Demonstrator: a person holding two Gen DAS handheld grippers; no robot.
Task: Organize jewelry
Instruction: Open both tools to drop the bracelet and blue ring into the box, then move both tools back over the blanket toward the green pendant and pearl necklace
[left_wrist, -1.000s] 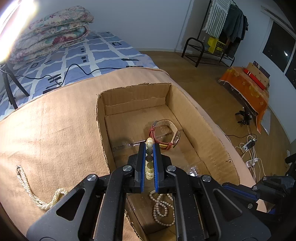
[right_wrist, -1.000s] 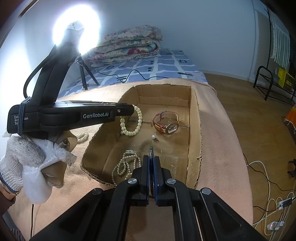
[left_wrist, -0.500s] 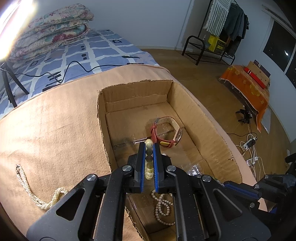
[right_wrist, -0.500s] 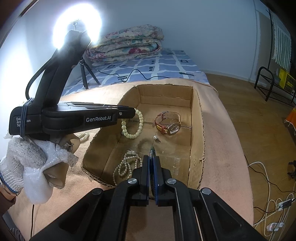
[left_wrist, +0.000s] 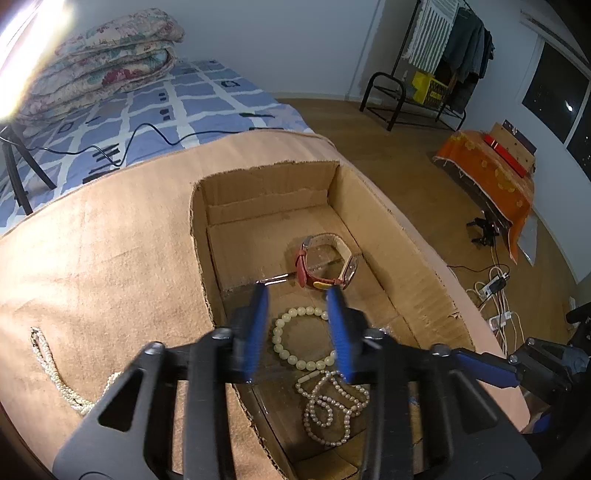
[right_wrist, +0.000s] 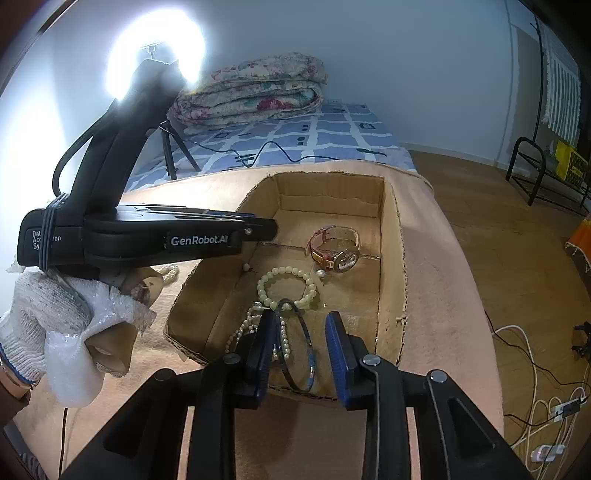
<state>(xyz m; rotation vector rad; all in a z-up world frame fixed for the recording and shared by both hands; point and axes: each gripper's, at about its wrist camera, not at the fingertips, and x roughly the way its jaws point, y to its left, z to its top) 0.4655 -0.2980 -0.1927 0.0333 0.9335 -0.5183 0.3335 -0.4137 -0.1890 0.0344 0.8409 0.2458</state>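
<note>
Left tool (left_wrist: 297, 295) opening over cardboard box (left_wrist: 413, 266), nothing pinched; pale bead bracelet (left_wrist: 295, 341) lying on box floor below. Right tool (right_wrist: 301, 325) opening too, thin dark bangle (right_wrist: 295, 347) loose between the jaws. Watch (right_wrist: 334, 247) and pearl necklace (left_wrist: 334, 406) inside box; another necklace (left_wrist: 55, 373) outside on tan cover.

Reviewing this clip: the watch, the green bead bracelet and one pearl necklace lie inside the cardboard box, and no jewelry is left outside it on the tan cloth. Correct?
Not quite. A second pearl necklace lies outside the cardboard box on the tan cloth, as the left wrist view shows. The rest holds: the watch, the green bead bracelet and one pearl necklace lie inside the box.
</note>
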